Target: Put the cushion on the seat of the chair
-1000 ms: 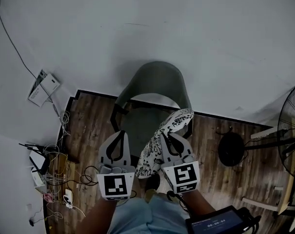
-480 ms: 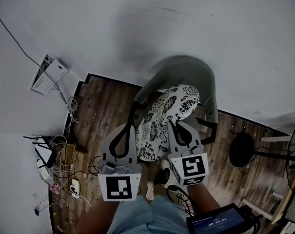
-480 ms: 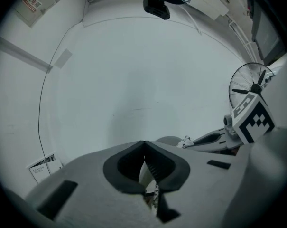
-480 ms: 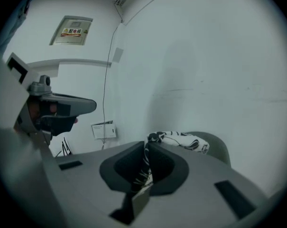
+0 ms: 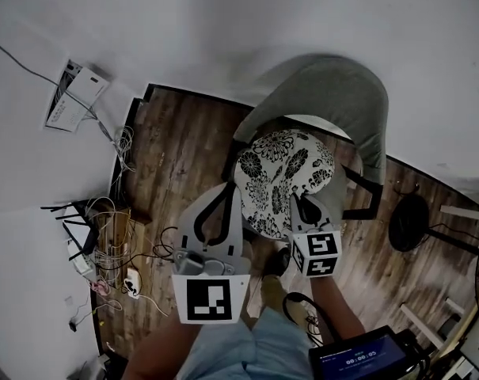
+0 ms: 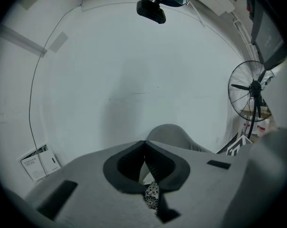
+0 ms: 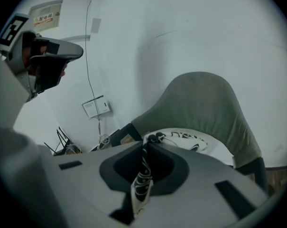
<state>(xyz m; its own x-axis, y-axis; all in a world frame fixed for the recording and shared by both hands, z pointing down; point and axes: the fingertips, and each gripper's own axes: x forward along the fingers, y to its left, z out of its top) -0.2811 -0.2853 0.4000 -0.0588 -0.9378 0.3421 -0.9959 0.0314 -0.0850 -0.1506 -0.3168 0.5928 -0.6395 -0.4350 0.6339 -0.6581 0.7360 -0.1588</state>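
A round cushion (image 5: 283, 172) with a black-and-white flower print lies flat over the seat of the grey shell chair (image 5: 334, 93). My right gripper (image 5: 303, 202) is shut on the cushion's near edge. In the right gripper view the pinched fabric (image 7: 142, 175) runs between the jaws, and the rest of the cushion (image 7: 181, 139) spreads out in front of the chair back (image 7: 200, 101). My left gripper (image 5: 229, 188) is beside the cushion's left edge, its jaws shut tip to tip (image 6: 144, 144). A bit of flower print (image 6: 151, 196) shows under them.
A white box (image 5: 73, 97) hangs on the wall at left. Tangled cables and a power strip (image 5: 104, 252) lie on the wood floor. A fan's round base (image 5: 409, 222) stands right of the chair, the fan head (image 6: 250, 91) is in the left gripper view. A screen device (image 5: 358, 359) sits bottom right.
The cushion has swung from hanging edge-on to lying flat over the seat. Both grippers moved forward and down toward the chair, the right one more.
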